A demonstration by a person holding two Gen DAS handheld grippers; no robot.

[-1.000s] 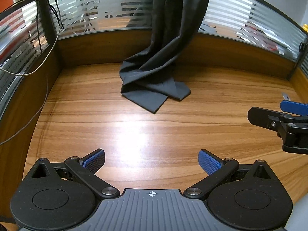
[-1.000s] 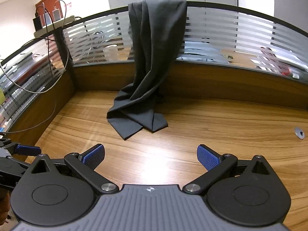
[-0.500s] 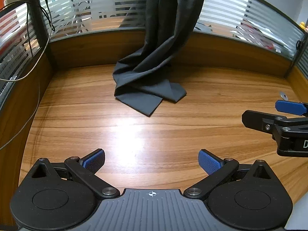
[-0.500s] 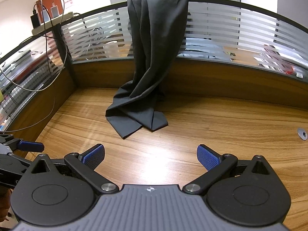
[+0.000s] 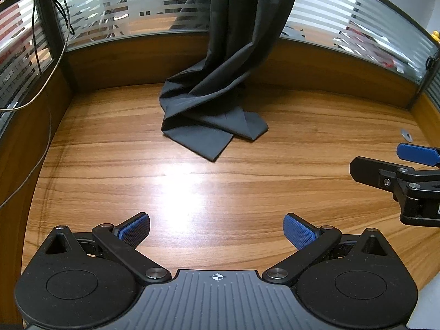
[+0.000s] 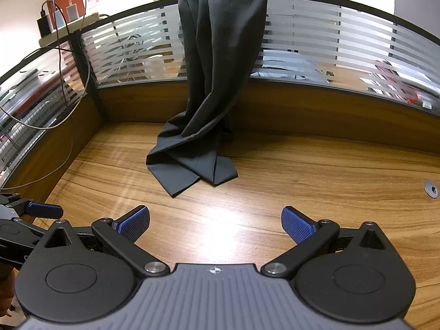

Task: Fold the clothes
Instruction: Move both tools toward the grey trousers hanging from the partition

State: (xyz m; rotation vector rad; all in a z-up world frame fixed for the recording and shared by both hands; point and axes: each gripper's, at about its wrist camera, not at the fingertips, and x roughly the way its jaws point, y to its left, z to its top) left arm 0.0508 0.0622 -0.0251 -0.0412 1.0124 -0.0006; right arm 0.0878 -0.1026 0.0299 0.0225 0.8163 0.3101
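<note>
Nearest to my lenses: I am holding the left gripper (image 5: 216, 229) released, its blue-padded fingers (image 5: 134, 229) spread wide over bare desk, nothing between them. I am holding the right gripper (image 6: 215, 227) the same way, jaws wide apart and empty. Each one is showing at the edge of the other's view, the right one coming in from the right side of the left wrist view, the left one from the low left corner of the right wrist view. Both are hovering over the near part of the wooden desk (image 5: 302, 165), well apart from the cloth.

Mid-desk: ceiling light is glaring off the wood grain just ahead of both sets of fingers. A small round metal grommet (image 6: 430, 189) is sitting in the desk surface out to the right.

Farther back: the dark grey garment (image 6: 220, 63) is hanging over the top rail of the frosted-stripe glass partition (image 6: 330, 52) and trailing down the wooden back panel. Its lower end (image 5: 211, 126) is pooling on the desk against the back edge, lying in loose overlapping folds, with one flat corner pointing toward me. I cannot tell what kind of garment it is.

Far left: thin cables (image 5: 55, 55) are drooping down along the partition and its dark post. On top of the partition in the right wrist view, some chargers (image 6: 59, 19) are sitting on a ledge.
</note>
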